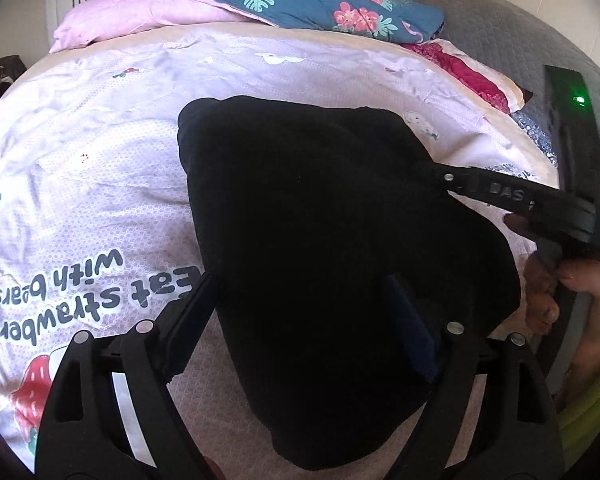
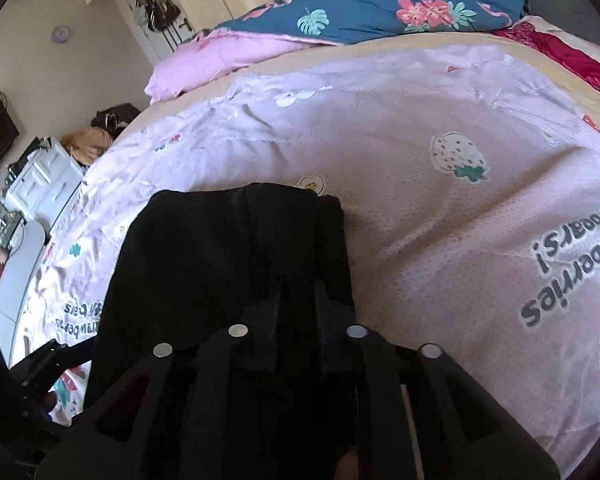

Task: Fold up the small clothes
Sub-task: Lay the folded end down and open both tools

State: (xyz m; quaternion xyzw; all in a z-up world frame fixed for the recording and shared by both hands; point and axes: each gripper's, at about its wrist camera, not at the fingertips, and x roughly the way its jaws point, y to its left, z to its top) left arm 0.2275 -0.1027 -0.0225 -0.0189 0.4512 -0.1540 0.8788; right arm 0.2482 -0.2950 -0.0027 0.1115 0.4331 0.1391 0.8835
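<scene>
A small black garment (image 1: 320, 240) lies folded on the pink strawberry-print bedsheet (image 1: 80, 184). My left gripper (image 1: 304, 304) is open, its fingers spread wide over the garment's near part, one finger on the sheet and one on the cloth. My right gripper reaches in from the right in the left wrist view (image 1: 452, 178), its tip on the garment's right edge. In the right wrist view the right gripper (image 2: 300, 300) has its fingers close together, pinching the black garment (image 2: 228, 260).
A blue floral quilt (image 1: 300, 0) with pink lining and a red blanket (image 1: 468, 72) lie at the bed's far end. A grey headboard (image 1: 520, 40) is at the right. White drawers (image 2: 40, 180) and clutter stand past the bed's left edge.
</scene>
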